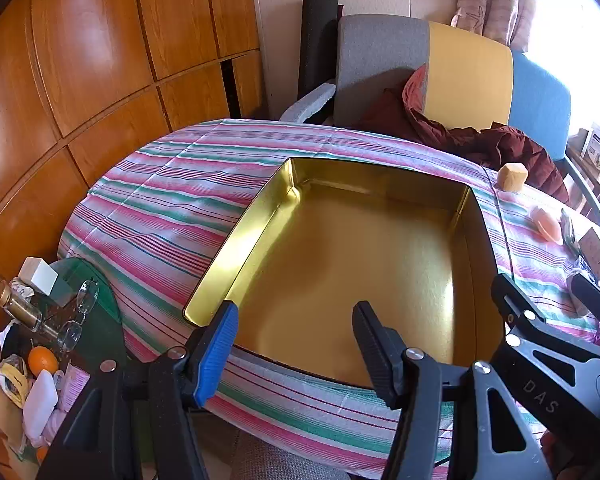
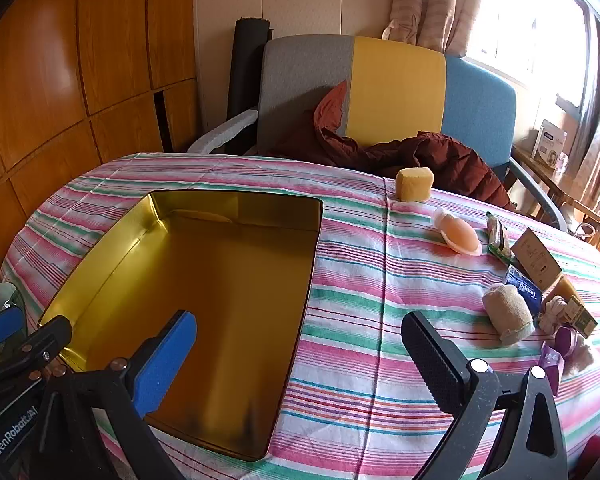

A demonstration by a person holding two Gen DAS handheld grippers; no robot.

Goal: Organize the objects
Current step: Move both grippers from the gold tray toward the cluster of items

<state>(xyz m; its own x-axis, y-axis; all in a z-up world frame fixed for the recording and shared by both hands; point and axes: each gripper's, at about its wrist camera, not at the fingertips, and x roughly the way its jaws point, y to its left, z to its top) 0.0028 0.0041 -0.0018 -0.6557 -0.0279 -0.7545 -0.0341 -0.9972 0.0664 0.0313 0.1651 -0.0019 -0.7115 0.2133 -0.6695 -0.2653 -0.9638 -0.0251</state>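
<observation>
On striped tablecloth [image 2: 352,280]: gold tin [image 2: 204,276] lies open, nothing seen inside. Left gripper [image 1: 296,344] held spread above its near edge; right gripper [image 2: 300,356] spread wide, gripping nothing. Yellow sponge [image 2: 414,184], rolled sock [image 2: 508,312] lie right of the tin.

Small packets [image 2: 556,312] at the right edge, perhaps tissues, labels too blurred.

Your daylight pours in from the blown-out window [image 2: 540,32] at far right, washing detail white there. The glossy wooden wall panels [image 1: 80,60] carry soft glare, and the shiny gold metal tin [image 2: 204,280] reflects unevenly. Fisheye bends every edge, with dark vignette corners; focus stays sharp.
</observation>
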